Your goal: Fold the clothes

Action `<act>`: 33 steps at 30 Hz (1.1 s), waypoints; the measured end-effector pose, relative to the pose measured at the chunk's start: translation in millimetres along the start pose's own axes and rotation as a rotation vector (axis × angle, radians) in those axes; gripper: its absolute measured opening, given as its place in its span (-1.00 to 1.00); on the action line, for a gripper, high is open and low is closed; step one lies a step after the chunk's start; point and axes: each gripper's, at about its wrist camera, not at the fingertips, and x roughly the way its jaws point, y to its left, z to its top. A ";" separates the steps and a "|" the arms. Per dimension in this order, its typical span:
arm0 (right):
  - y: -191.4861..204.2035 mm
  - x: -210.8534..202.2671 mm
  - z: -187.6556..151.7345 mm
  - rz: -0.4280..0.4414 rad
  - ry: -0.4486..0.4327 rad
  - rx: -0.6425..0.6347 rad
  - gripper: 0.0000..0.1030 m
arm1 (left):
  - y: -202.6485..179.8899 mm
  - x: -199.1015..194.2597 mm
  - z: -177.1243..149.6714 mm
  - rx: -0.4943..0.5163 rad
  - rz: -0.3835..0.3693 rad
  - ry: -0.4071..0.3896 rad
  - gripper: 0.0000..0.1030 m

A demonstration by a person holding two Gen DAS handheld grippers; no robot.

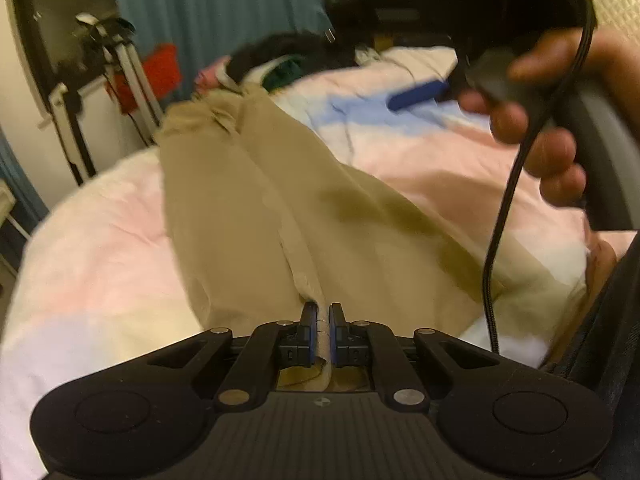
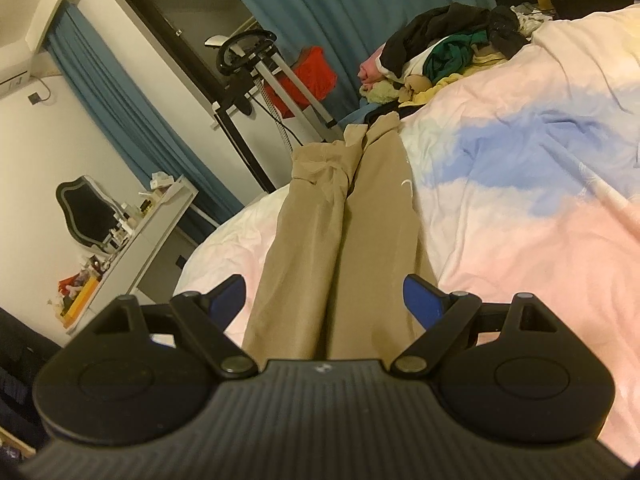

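The trousers (image 2: 344, 240) lie lengthwise along the bed's (image 2: 520, 208) left edge, hems (bunched) toward the far end; a clothes pile (image 2: 444, 52) sits beyond them at the far edge.

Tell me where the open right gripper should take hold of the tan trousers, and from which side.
Probably the near hem of the trousers, beside where the left gripper already pinches a fold. The right gripper hangs open above that near end with both legs running away from it, so coming straight down and forward from the near side seems best.

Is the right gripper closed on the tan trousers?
No, the right gripper stands wide open above the tan trousers, gripping nothing.
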 end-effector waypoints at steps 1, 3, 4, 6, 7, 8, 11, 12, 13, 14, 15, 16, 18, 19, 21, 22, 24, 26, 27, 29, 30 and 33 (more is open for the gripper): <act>-0.8 -0.1 0.4 -0.003 -0.002 0.001 0.69 | -0.7 7.3 -2.3 -0.009 -0.012 0.019 -0.87; -2.4 -0.2 1.0 -0.008 -0.004 0.003 0.69 | -2.7 20.4 -7.1 -0.030 -0.030 0.057 -0.86; -3.1 -0.3 1.3 -0.008 -0.005 0.005 0.69 | -3.5 26.7 -9.4 -0.037 -0.033 0.077 -0.84; -3.7 -0.5 1.5 -0.007 -0.007 0.008 0.69 | -0.8 36.1 -9.1 -0.050 -0.032 0.104 -0.75; -3.9 -1.0 1.6 -0.008 -0.008 0.006 0.69 | -0.5 36.1 -8.7 -0.058 -0.031 0.112 -0.69; -3.6 -1.4 1.8 -0.009 -0.010 0.003 0.69 | 0.6 33.8 -8.0 -0.066 -0.034 0.109 -0.45; -0.9 -3.8 2.9 -0.012 -0.019 -0.024 0.69 | 5.3 24.7 -2.8 -0.099 -0.056 0.071 0.30; -0.4 -5.8 3.5 -0.015 -0.029 -0.032 0.69 | 6.7 20.0 -0.2 -0.114 -0.065 0.050 0.32; -0.2 -8.2 4.6 -0.021 -0.043 -0.037 0.69 | 11.0 15.5 3.5 -0.141 -0.073 0.027 0.37; -0.1 -10.6 6.0 -0.028 -0.058 -0.042 0.69 | 16.4 10.3 6.9 -0.171 -0.075 0.007 0.48; -0.5 -13.0 7.7 -0.039 -0.073 -0.046 0.69 | 23.4 5.4 12.3 -0.202 -0.069 -0.019 0.51; -1.1 -15.3 9.5 -0.056 -0.091 -0.052 0.69 | 30.7 0.7 18.4 -0.234 -0.062 -0.048 0.55; -3.9 -20.7 12.4 -0.094 -0.138 -0.058 0.69 | 46.7 -6.2 31.4 -0.275 -0.024 -0.108 0.62; -6.1 -22.9 13.2 -0.108 -0.157 -0.056 0.69 | 53.9 -8.4 38.9 -0.288 0.000 -0.137 0.64; -12.1 -24.8 14.3 -0.124 -0.183 -0.040 0.69 | 64.8 -9.9 53.6 -0.307 0.048 -0.180 0.68; -14.8 -24.6 14.3 -0.127 -0.190 -0.031 0.70 | 69.6 -9.5 61.5 -0.313 0.070 -0.203 0.70; -17.4 -21.3 13.2 -0.113 -0.182 -0.026 0.71 | 75.0 -5.0 70.7 -0.313 0.095 -0.248 0.77; -17.4 -16.1 10.9 -0.102 -0.169 -0.035 0.70 | 77.9 2.0 71.1 -0.337 0.096 -0.270 0.78; -17.0 -13.4 9.5 -0.101 -0.163 -0.042 0.70 | 79.6 6.0 67.8 -0.358 0.082 -0.275 0.78; -14.1 -7.2 6.0 -0.105 -0.158 -0.065 0.69 | 84.5 15.5 58.5 -0.403 0.051 -0.263 0.78; -12.5 -4.0 4.2 -0.107 -0.156 -0.078 0.70 | 88.0 19.5 54.2 -0.423 0.044 -0.255 0.78; -2.9 17.4 5.7 -0.114 -0.122 -0.138 0.20 | 99.1 26.4 44.6 -0.460 0.052 -0.247 0.78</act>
